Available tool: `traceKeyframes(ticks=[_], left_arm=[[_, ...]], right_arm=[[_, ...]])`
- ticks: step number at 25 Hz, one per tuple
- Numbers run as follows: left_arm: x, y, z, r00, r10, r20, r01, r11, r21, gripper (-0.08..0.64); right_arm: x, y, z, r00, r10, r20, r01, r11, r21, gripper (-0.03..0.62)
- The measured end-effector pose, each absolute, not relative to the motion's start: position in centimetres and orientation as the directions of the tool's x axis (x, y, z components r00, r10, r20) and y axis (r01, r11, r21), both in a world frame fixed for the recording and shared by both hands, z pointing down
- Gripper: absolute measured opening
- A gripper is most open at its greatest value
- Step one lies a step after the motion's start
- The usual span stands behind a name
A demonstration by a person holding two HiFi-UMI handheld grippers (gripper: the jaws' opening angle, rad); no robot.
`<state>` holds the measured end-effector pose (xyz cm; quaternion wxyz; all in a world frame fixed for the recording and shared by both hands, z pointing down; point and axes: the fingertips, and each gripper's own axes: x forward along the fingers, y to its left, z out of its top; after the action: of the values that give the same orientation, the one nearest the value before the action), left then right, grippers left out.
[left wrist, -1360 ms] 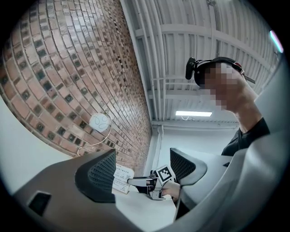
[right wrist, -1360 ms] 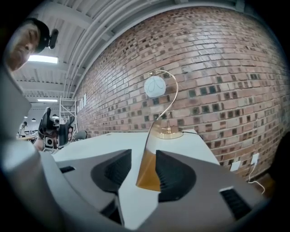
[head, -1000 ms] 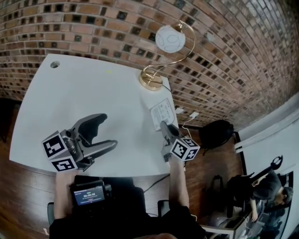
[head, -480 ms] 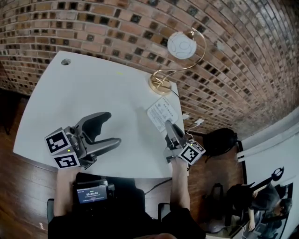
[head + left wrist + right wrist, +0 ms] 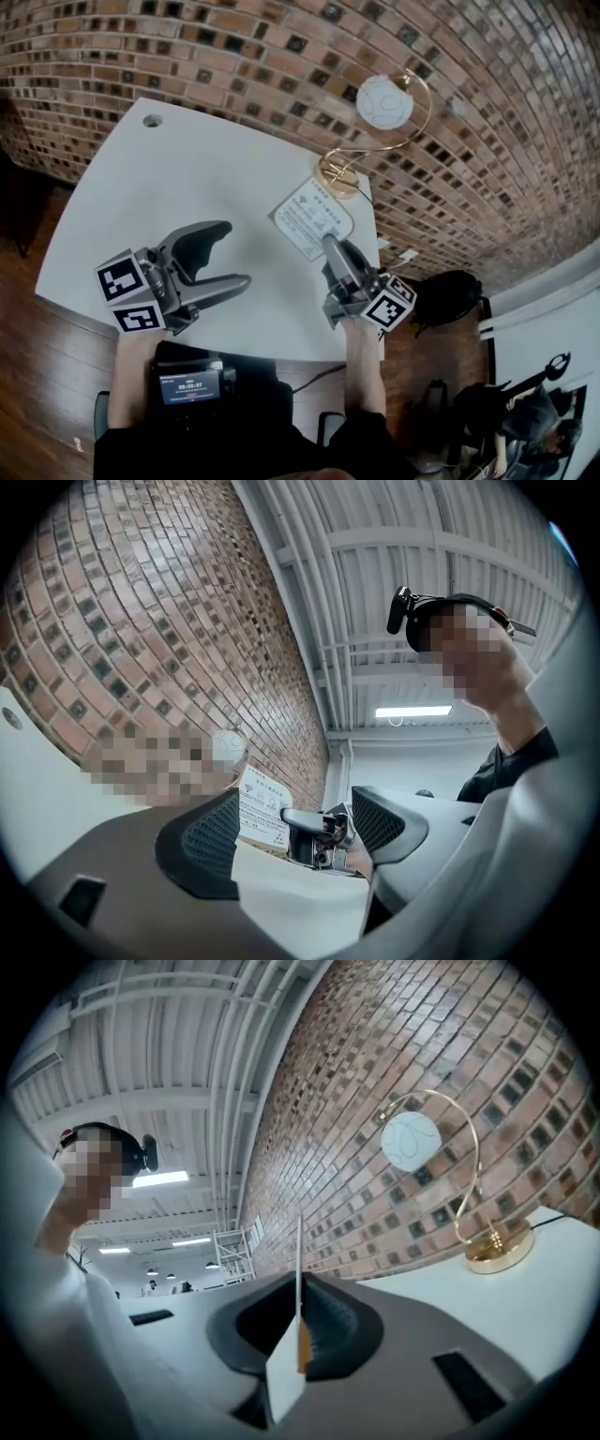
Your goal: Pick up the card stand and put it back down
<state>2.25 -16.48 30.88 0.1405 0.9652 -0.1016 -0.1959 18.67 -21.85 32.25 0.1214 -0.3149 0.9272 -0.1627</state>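
The card stand [image 5: 312, 217] is a white printed sheet in a clear holder. It hangs tilted just above the white table [image 5: 141, 206], near the table's right edge. My right gripper [image 5: 329, 247] is shut on its near edge. In the right gripper view the card stand [image 5: 285, 1384] shows edge-on, pinched between the jaws of my right gripper [image 5: 300, 1324]. My left gripper [image 5: 225, 259] stands open over the table's front, with nothing between its fingers. In the left gripper view, the card stand [image 5: 262, 808] appears past my left gripper [image 5: 295, 834], with my right gripper [image 5: 319, 832] on it.
A brass lamp [image 5: 339, 175] with a white globe shade [image 5: 384, 101] stands at the table's far right corner, just beyond the card. A brick wall runs behind the table. A cable hole [image 5: 152, 120] marks the far left corner. A black bag [image 5: 448, 291] lies on the floor to the right.
My right gripper has risen with the card stand, which now hangs tilted off the table and further in from its right edge. The left gripper has stayed about where it was, still open.
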Motion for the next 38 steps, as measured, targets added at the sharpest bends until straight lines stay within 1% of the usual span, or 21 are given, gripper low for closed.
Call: traceKeyframes(ticks=[8,16,23,28,38], left_arm=[[0.0,-17.2,31.2,0.878,-0.316,-0.359,-0.193,-0.921,0.339,0.374],[-1.2,-18.0,31.4,0.864,-0.342,-0.370,-0.209,-0.911,0.355,0.374],[-1.5,-18.4,31.6,0.868,-0.335,-0.367,-0.207,-0.915,0.345,0.374],[-1.6,-19.0,31.8,0.876,-0.336,-0.346,-0.230,-0.921,0.314,0.374],[-1.5,-21.3,29.9,0.882,-0.334,-0.332,-0.215,-0.913,0.347,0.374]], right_arm=[[13.7,-22.2,31.6,-0.849,-0.514,-0.126,-0.440,0.818,-0.370,0.023],[11.2,-22.4,31.9,-0.880,-0.461,-0.115,-0.391,0.841,-0.373,0.023],[10.7,-22.7,32.0,-0.890,-0.436,-0.137,-0.349,0.843,-0.410,0.023],[10.6,-23.3,31.7,-0.894,-0.428,-0.135,-0.347,0.850,-0.395,0.023],[10.6,-26.3,30.2,-0.896,-0.426,-0.127,-0.335,0.835,-0.437,0.023]])
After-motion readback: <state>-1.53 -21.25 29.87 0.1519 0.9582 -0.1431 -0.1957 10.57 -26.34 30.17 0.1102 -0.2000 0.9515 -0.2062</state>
